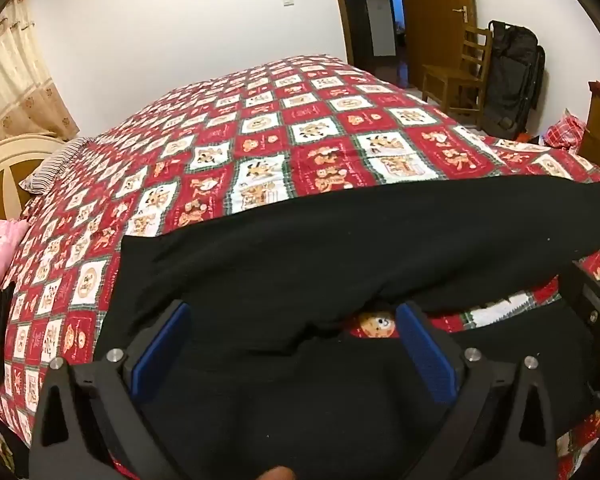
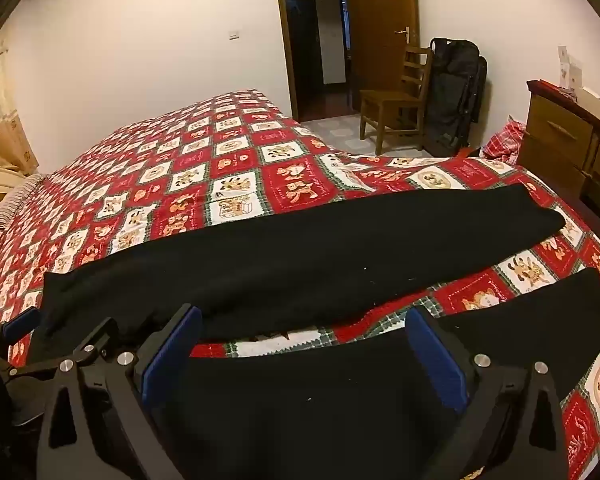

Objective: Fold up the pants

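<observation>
We see the black fabric pants (image 2: 300, 256) spread across the near part of the red-and-white patchwork quilt (image 2: 228, 168) on the bed, one leg reaching far right. Our left gripper (image 1: 292, 344) and right gripper (image 2: 304, 344) both hover over the near black cloth, blue-padded fingers (image 2: 172, 356) spread wide, gripping nothing
</observation>
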Tool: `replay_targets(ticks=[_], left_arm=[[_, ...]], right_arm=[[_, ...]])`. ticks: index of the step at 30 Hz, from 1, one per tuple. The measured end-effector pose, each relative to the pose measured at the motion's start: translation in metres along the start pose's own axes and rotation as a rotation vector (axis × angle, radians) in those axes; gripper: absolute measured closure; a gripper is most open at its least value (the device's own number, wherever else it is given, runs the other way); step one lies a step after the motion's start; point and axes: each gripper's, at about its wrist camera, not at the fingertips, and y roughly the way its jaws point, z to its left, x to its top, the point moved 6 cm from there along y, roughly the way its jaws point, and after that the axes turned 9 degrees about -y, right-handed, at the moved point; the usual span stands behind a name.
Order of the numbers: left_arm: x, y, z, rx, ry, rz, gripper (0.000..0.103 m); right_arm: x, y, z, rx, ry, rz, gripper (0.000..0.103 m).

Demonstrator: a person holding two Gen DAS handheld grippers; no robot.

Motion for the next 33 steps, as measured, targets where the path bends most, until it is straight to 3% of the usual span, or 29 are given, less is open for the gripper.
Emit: replay_targets(ticks=[14, 33], left_arm=[[-0.002, -0.007, -0.007, -0.083, -0.007, 0.001, 0.0], [-0.006, -0.01, -0.013, -0.101, 0.008, 0.006, 0.0]], right_arm=[[-0.002, 0.003, -0.008, -0.042, -0.012, 0.025, 0.001], [-0.001, 0.002, -0.008, -0.043, -0.004, 0.026, 0.001]])
